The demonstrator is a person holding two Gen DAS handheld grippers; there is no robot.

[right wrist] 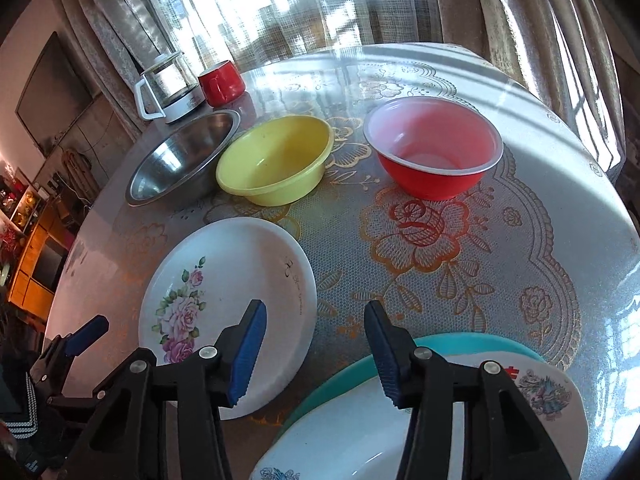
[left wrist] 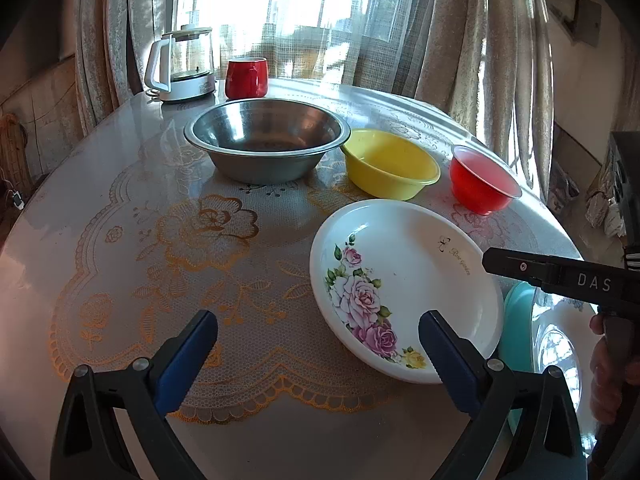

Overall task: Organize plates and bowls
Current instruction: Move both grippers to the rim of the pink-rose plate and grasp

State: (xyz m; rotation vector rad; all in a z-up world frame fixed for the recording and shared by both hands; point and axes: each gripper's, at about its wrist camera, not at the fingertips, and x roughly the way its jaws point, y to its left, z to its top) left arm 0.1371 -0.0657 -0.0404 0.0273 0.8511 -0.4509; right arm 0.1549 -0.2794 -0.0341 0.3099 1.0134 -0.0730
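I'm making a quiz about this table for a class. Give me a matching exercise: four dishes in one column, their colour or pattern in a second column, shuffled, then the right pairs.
Column one:
1. largest bowl
2. middle bowl
3. smallest bowl
4. plate near the left tongs

Column two:
A. red outside, pale inside
B. white with pink roses
C. bare metal
D. yellow

Pairs: 1-C, 2-D, 3-A, 4-B
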